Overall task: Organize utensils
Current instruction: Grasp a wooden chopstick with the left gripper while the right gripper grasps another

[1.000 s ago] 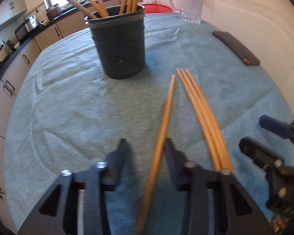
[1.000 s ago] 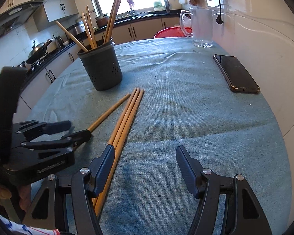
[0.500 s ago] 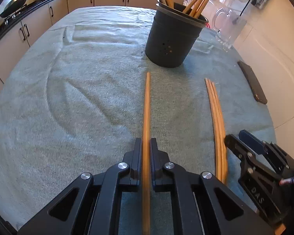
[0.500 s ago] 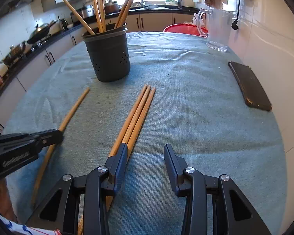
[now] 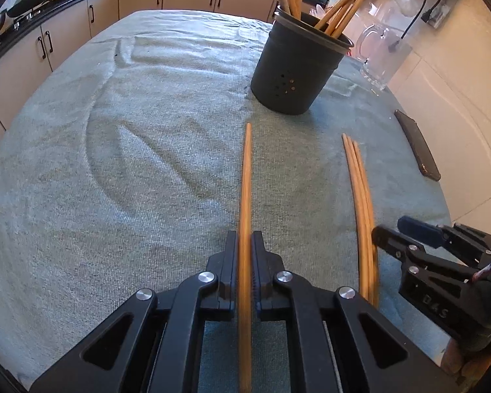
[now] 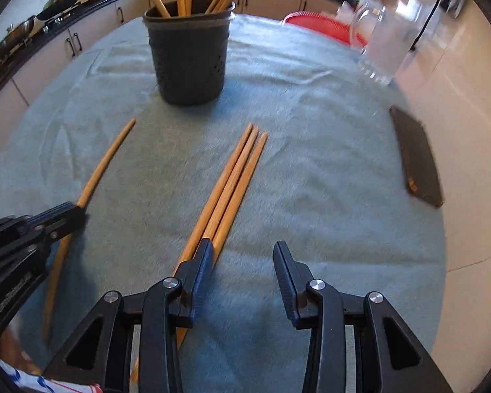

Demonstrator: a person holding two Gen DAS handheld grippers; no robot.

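- While its jaws press flat against both sides of 1 chopstick [image 5: 245, 196], the left gripper [image 5: 245, 245] holds that stick low over the teal cloth [image 5: 114, 163], with the stick's far tip pointing toward the dark holder [image 5: 294, 75].
- From the right wrist view, the same chopstick [image 6: 104, 160] runs out of the left gripper [image 6: 67, 216] at a slant, well apart from the bundle on its right.
- Right gripper [image 6: 242, 255]: jaws stand moderately apart and hold nothing; the left finger [image 6: 201, 262] sits on or just over the near part of the 3 loose chopsticks [image 6: 232, 177], and contact cannot be told.
- 3 loose chopsticks [image 5: 360, 190]: they lie side by side on the cloth, touching along their length, between the held stick and the phone [image 6: 415, 157].
- Dark holder [image 6: 188, 55]: it stands upright on the cloth beyond both sets of sticks and contains several chopsticks leaning outward over its rim.
- Background: a clear glass mug [image 5: 379, 55] stands near the wall, beyond the phone [image 5: 415, 144]; a red basket [image 6: 320, 26] shows behind the table edge.
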